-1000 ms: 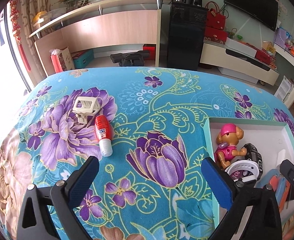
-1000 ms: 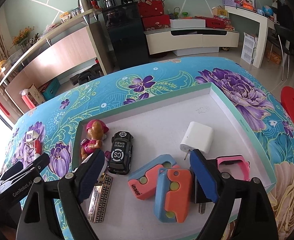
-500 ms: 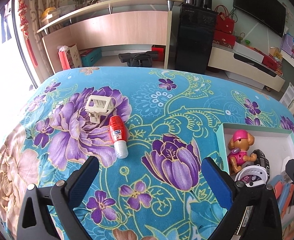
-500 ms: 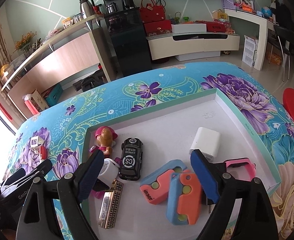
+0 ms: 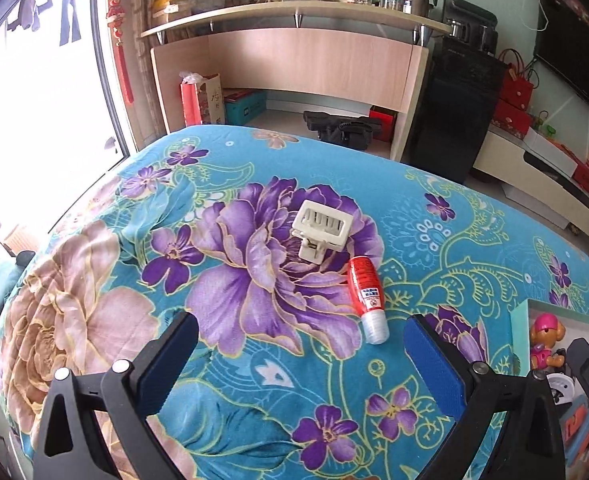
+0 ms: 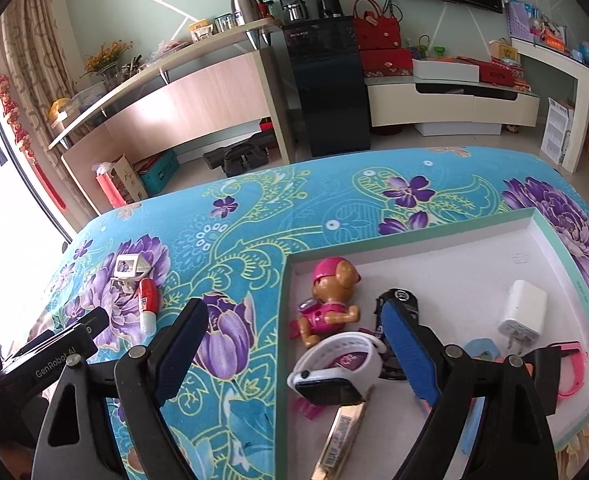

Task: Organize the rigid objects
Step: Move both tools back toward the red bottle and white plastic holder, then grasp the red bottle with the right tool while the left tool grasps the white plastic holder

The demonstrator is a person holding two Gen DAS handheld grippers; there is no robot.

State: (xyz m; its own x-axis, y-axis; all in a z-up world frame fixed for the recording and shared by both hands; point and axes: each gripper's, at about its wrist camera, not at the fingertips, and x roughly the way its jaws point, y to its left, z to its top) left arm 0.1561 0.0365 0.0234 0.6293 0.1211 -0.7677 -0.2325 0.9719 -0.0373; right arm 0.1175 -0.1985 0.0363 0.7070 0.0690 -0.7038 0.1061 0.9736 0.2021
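The red tube (image 5: pixel 365 289) lies flat on the floral cloth (image 5: pixel 134 264), long axis running roughly 12 to 6 in the left wrist view, clear cap at 6. The cream clip (image 5: pixel 321 229) sits just beside its red end at 11. Left gripper (image 5: pixel 300 354) hangs near the cap, jaws apart, empty. Right gripper (image 6: pixel 294 334) gapes wide over the tray (image 6: pixel 414 236) edge, grasping nothing

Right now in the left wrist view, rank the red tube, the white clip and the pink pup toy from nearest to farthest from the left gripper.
1. Red tube, lying just ahead of the open left gripper.
2. White clip, beyond the tube's far end on the purple flower.
3. Pink pup toy, far right, inside the tray.
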